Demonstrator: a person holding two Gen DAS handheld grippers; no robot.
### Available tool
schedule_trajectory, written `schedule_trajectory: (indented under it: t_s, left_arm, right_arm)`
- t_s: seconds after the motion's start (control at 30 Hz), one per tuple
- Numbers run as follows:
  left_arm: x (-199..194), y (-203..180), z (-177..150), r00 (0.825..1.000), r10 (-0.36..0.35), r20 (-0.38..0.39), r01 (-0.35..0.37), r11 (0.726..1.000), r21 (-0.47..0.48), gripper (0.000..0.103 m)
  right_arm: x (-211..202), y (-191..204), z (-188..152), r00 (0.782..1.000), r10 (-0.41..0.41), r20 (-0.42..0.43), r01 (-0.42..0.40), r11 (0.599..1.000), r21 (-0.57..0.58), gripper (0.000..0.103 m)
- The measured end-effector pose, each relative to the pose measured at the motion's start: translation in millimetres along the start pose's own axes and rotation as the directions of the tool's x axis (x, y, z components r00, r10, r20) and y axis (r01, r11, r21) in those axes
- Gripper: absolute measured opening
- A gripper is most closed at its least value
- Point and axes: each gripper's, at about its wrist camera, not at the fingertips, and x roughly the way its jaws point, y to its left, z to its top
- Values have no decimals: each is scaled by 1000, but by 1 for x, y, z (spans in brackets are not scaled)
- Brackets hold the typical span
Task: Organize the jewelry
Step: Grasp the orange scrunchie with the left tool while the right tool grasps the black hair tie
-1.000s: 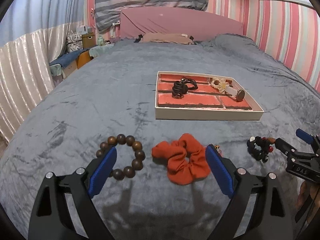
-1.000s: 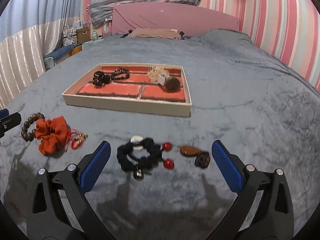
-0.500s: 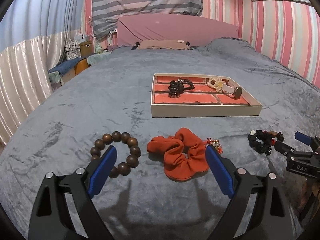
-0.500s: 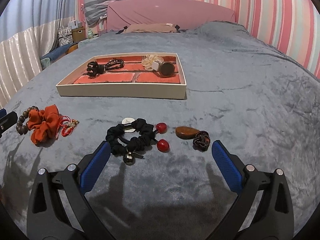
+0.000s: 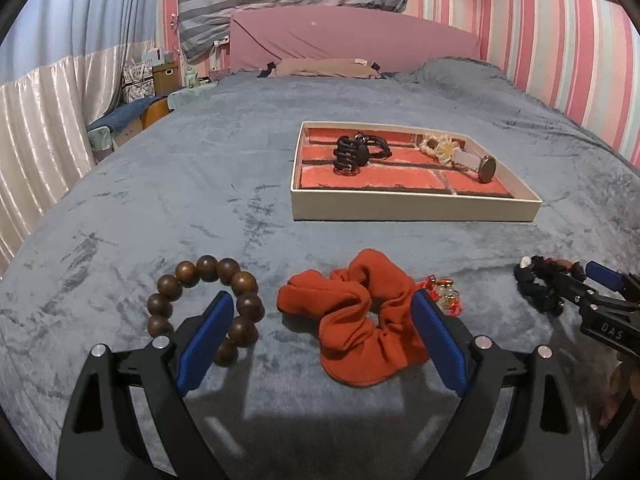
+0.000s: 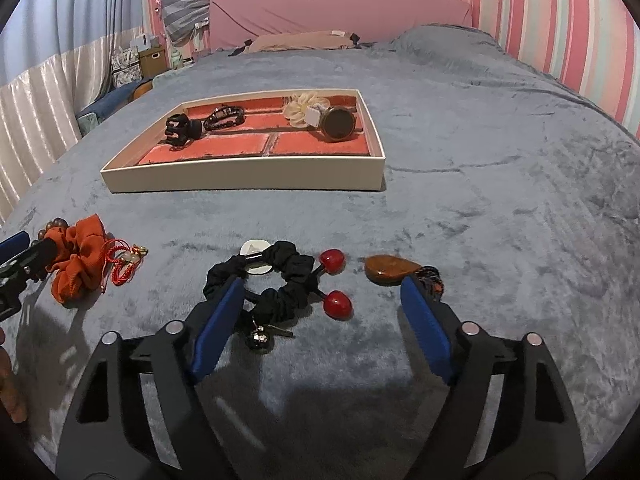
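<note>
A cream tray (image 5: 416, 208) with red compartments lies on the grey bed; it holds a black claw clip (image 5: 348, 154), a dark bracelet, a cream flower scrunchie and a watch (image 5: 486, 168). My left gripper (image 5: 322, 322) is open, low over an orange scrunchie (image 5: 360, 328), with a brown bead bracelet (image 5: 208, 304) at its left finger and a red charm (image 5: 444, 298) by its right. My right gripper (image 6: 320, 304) is open over a black scrunchie (image 6: 288, 276) with red cherries (image 6: 338, 304). A brown teardrop stone (image 6: 390, 270) lies by its right finger.
The tray also shows in the right wrist view (image 6: 244, 178). A pink headboard (image 5: 352, 40) and pillow stand at the far end of the bed. Curtains and boxes (image 5: 164, 74) are off the left side. Grey blanket stretches between the tray and the loose items.
Both grippers have dropped lower and moved forward towards the loose items; the scrunchies now sit between the fingers. Nothing has been picked up.
</note>
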Motion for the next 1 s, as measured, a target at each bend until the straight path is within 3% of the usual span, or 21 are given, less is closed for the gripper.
schedule_trajectory:
  t_s: [0.27, 0.4, 0.6, 0.83, 1.0]
  left_arm:
    - [19, -1, 0, 1000, -2, -25, 2, 1000, 12, 86]
    - [28, -3, 1, 999, -8, -43, 10, 1000, 28, 69]
    - [41, 1, 1, 996, -26, -80, 27, 1000, 11, 52]
    - [45, 3, -2, 994, -49, -99, 49, 999, 2, 44]
    - [44, 1, -5, 994, -46, -94, 48, 999, 14, 32]
  right_arm:
    - [14, 0, -2, 999, 8, -41, -8, 1000, 7, 67]
    - [18, 3, -1, 999, 10, -51, -10, 1000, -5, 59]
    - [22, 7, -2, 998, 20, -55, -21, 1000, -17, 46]
    - [21, 8, -3, 998, 29, -51, -30, 999, -23, 34]
    - [21, 8, -3, 999, 29, -45, -30, 999, -21, 30]
